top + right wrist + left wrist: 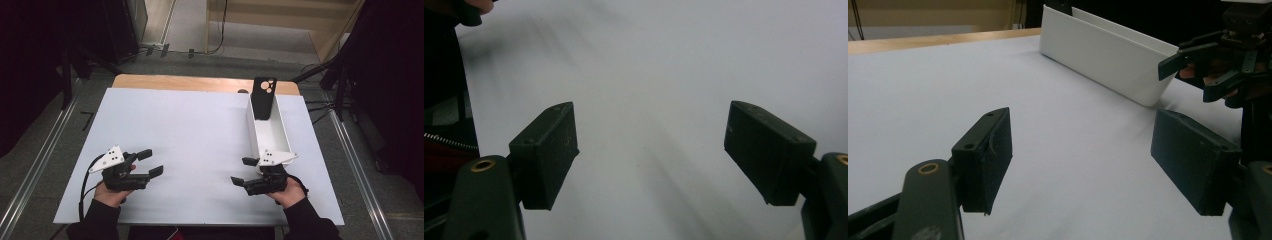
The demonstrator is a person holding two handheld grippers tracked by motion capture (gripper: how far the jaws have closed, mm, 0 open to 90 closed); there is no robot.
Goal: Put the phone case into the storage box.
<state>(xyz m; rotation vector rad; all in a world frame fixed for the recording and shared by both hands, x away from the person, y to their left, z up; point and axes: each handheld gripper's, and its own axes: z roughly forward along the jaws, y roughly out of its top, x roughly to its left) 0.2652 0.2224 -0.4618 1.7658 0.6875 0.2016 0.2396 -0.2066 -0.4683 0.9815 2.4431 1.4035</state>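
Observation:
My left gripper (151, 163) is held low over the white table cover (200, 130) at the near left, open, with nothing between its jaws. At the near right my right gripper (241, 170) is open too and holds nothing, its tips turned toward the left one. A long white bin (272, 135) lies just beyond the right gripper. A black phone case (263, 97) with round camera cut-outs leans upright in the bin's far end. In the left gripper view my left gripper (1088, 160) faces the bin (1108, 55) and the right gripper (1208, 65). Bare white cover lies under my right gripper (654, 150).
A strip of wooden tabletop (200, 82) shows past the cover's far edge. Grey floor with metal rails (45, 160) flanks the table on both sides. Dark stands (345, 75) and cables rise at the back right.

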